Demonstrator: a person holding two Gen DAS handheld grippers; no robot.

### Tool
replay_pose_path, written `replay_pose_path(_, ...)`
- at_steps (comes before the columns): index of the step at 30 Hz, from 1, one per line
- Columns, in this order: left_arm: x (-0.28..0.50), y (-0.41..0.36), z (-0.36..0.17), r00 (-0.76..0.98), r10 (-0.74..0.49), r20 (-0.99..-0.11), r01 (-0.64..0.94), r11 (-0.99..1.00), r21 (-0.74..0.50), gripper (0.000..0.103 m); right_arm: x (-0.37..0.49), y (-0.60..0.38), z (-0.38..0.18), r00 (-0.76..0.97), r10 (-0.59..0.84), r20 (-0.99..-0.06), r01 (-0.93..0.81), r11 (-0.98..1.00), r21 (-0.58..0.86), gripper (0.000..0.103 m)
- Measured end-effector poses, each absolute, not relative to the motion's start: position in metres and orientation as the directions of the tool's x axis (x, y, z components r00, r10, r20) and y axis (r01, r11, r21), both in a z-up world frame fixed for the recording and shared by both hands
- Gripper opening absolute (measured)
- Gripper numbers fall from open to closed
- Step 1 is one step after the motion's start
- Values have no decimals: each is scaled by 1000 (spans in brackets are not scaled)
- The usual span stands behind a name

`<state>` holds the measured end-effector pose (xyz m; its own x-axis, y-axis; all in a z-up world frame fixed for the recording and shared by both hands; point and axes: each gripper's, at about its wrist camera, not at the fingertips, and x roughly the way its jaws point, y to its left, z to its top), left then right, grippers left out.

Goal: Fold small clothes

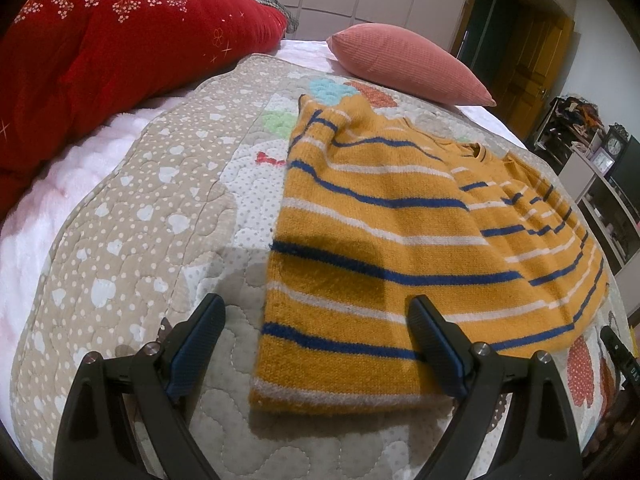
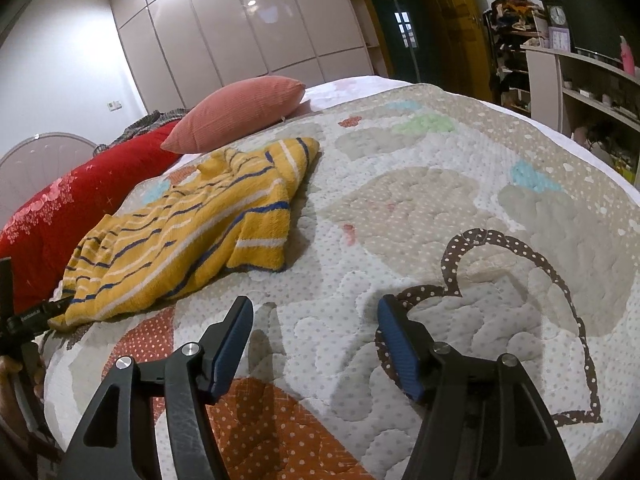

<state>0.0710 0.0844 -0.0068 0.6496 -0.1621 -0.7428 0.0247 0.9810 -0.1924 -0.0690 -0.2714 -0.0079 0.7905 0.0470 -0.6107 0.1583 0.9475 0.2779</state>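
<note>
Sweater point(image 1: 380, 240) is lying partly folded on the quilt point(image 1: 160, 240) in the left wrist view, beneath the left gripper point(image 1: 316, 320), whose jaws are standing wide and holding nothing. Right wrist view is showing the right gripper point(image 2: 316, 320) hovering over bare quilt beside the sweater, jaws parted and empty. Next move likely calls for gripping an edge. Sleeves are lying bunched, their layout unclear.
</note>
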Motion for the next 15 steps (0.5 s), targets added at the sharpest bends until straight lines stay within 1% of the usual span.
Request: replay_pose_path(15,71,84,-7,648,-159,-745,24,982,-189,92,-68,-267,-9,791,36,-611,141,961,239,75)
